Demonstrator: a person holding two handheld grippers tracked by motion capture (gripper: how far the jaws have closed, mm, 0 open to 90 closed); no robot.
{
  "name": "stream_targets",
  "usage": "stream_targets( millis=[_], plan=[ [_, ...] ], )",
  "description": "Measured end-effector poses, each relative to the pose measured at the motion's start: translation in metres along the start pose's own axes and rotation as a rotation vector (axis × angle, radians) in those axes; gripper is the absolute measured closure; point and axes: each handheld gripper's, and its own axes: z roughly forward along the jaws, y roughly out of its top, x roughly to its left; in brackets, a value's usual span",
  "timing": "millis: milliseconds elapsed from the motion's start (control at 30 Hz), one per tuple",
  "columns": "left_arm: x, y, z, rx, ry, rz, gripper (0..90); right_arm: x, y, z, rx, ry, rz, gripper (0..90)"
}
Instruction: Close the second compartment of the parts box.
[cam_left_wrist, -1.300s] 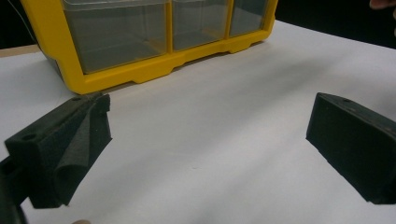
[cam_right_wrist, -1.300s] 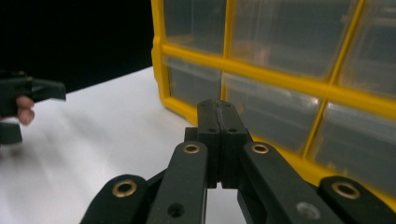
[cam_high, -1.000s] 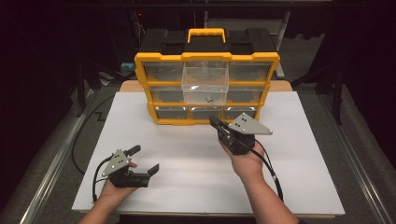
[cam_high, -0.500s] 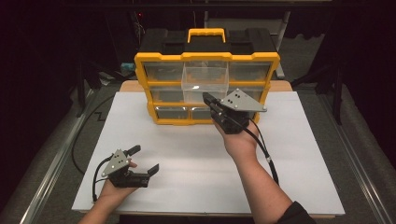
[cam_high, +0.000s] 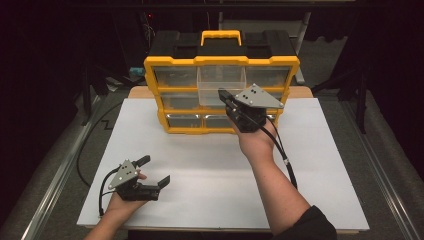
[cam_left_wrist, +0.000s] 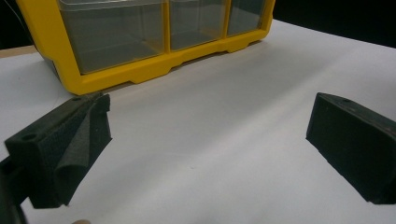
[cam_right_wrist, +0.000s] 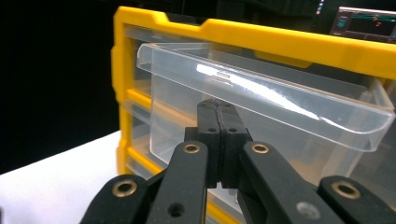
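A yellow organizer (cam_high: 220, 62) with clear drawers stands at the back of the white table top. Its top middle drawer (cam_high: 220, 85) is pulled part way out and looks empty. My right gripper (cam_high: 223, 95) is raised in front of that drawer, shut with nothing between its jaws. In the right gripper view the closed tips (cam_right_wrist: 218, 109) sit just under the drawer's front lip (cam_right_wrist: 280, 102); I cannot tell whether they touch it. My left gripper (cam_high: 156, 170) rests low at the near left, open and empty, its pads (cam_left_wrist: 70, 140) wide apart and facing the organizer's bottom row (cam_left_wrist: 140, 70).
The white board (cam_high: 200, 165) reaches from the organizer to the near edge, with bare room between the two hands. A black cable (cam_high: 285, 160) trails from the right gripper along the forearm. Dark floor and metal rails (cam_high: 60, 175) flank the table.
The right gripper rose and moved forward, from in front of the lower drawers up to the pulled-out top middle drawer. The left gripper stayed put.
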Motion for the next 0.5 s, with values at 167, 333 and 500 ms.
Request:
stream_targets(
  millis=[167, 333, 500],
  plan=[
    [0.0, 0.0, 0.0, -0.001, 0.0, -0.003, 0.9, -0.006, 0.001, 0.009, 0.008, -0.019, 0.002, 90.0],
    [0.0, 0.0, 0.0, -0.003, 0.0, -0.006, 0.9, -0.01, 0.003, 0.018, 0.019, -0.04, 0.001, 90.0],
    [0.001, 0.0, 0.0, -0.003, 0.001, -0.007, 0.9, -0.016, 0.002, 0.029, 0.039, -0.071, 0.007, 90.0]
  ],
)
